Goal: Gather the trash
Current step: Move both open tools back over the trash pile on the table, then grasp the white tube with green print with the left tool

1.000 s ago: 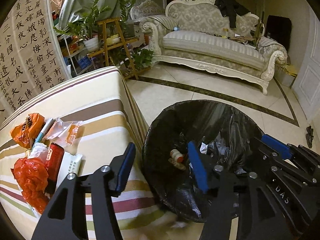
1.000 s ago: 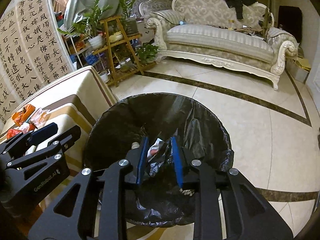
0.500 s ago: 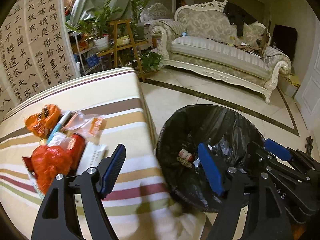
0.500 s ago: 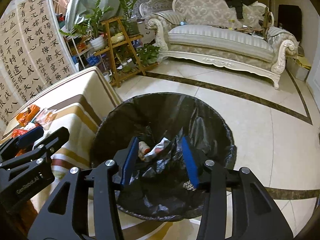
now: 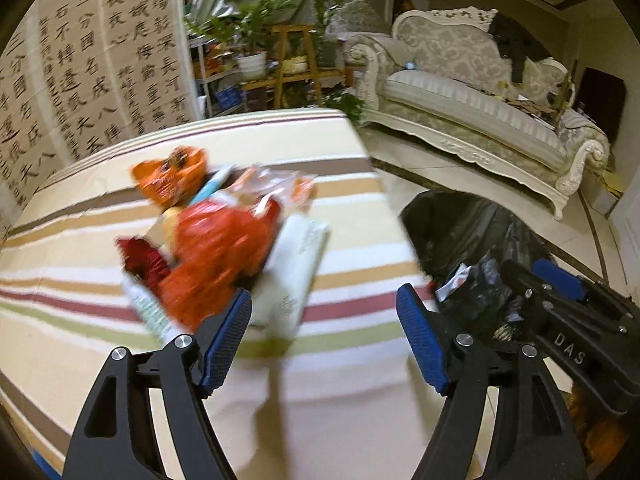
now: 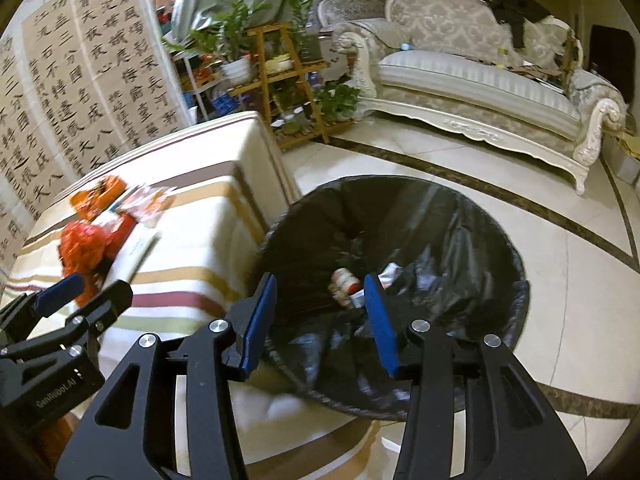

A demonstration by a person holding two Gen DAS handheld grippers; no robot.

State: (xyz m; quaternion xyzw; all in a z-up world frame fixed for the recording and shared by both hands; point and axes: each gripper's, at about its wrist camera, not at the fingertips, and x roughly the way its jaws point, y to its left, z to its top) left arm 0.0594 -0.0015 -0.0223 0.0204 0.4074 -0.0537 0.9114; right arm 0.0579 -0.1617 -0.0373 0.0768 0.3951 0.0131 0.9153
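1. Here, my left gripper (image 5: 324, 336), jaws wide and empty, faces the trash pile (image 5: 224, 248) on the striped counter (image 5: 352, 208), just ahead and slightly left.
2. My right gripper (image 6: 316, 316) (part-open, empty) hangs over the bin (image 6: 472, 224), farther away.

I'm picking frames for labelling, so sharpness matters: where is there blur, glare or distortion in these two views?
Left wrist view: the pile of wrappers on the striped tablecloth is smeared by motion, while the left gripper stays sharp. Right wrist view: the wrappers are again soft, the black bin bag is clearer, with sheen on its folds. Both views bend straight lines, fisheye style, with dark corners.
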